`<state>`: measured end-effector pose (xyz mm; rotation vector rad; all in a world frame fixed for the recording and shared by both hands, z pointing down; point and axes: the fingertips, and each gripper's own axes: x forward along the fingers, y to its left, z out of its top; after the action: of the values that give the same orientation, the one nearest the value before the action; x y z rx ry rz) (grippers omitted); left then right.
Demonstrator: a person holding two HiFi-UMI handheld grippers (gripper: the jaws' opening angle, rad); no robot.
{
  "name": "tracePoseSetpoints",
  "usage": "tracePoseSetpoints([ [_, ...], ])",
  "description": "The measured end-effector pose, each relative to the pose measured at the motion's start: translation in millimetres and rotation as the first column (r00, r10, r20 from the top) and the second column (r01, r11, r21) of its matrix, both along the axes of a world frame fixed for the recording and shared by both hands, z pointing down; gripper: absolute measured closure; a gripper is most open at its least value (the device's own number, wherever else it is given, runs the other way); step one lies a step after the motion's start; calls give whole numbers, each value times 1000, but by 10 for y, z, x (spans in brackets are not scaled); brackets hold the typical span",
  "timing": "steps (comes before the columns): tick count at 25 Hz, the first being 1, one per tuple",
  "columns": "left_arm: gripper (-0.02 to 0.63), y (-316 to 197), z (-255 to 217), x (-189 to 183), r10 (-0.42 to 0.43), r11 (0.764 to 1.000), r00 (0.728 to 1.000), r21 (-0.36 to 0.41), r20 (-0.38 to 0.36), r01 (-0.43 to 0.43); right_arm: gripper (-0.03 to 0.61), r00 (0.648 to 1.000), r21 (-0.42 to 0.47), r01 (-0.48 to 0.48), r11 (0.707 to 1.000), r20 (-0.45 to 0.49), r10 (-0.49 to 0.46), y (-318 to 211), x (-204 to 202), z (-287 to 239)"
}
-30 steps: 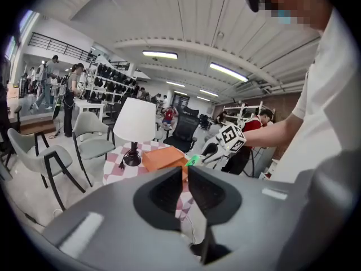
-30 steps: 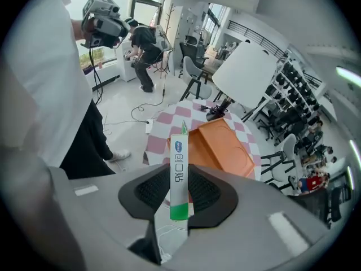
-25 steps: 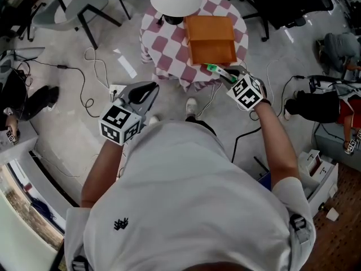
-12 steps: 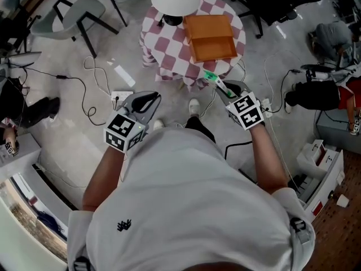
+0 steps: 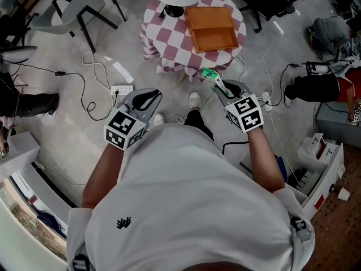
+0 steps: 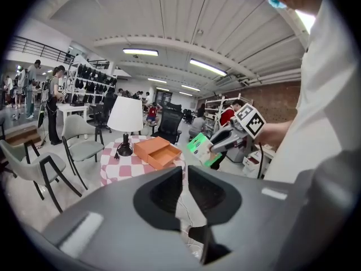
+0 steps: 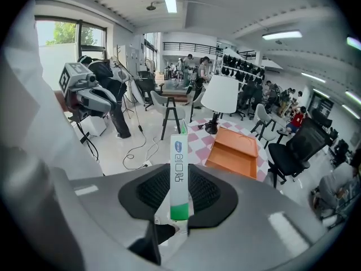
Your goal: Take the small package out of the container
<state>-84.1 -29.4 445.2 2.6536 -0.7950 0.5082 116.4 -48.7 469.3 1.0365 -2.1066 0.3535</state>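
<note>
gripping small package (image 7: 178, 168), right claw (image 5: 217, 83); left claw (image 6: 185, 175) closed, seemingly empty; orange container (image 5: 213, 30) on checkered table (image 5: 158, 38).

White tee (image 5: 192, 208), dark logo (image 5: 120, 224); L claw (image 5: 152, 96), R claw (image 5: 218, 86) grey, b&w cubes (image 5: 123, 130).

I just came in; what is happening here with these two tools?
A person holds a gripper in each hand. The right gripper is shut on a small green-and-white package, held in the air short of the checkered table. The orange container on that table looks empty. The left gripper, jaws almost together, holds nothing.
</note>
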Motion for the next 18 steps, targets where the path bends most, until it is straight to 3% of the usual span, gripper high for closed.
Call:
tracePoseSetpoints([
  [18,526,207,0,-201,-23,1000,1000,7,-10,23,485,1000,6,12,1000,4,-12,219,-180,-32],
])
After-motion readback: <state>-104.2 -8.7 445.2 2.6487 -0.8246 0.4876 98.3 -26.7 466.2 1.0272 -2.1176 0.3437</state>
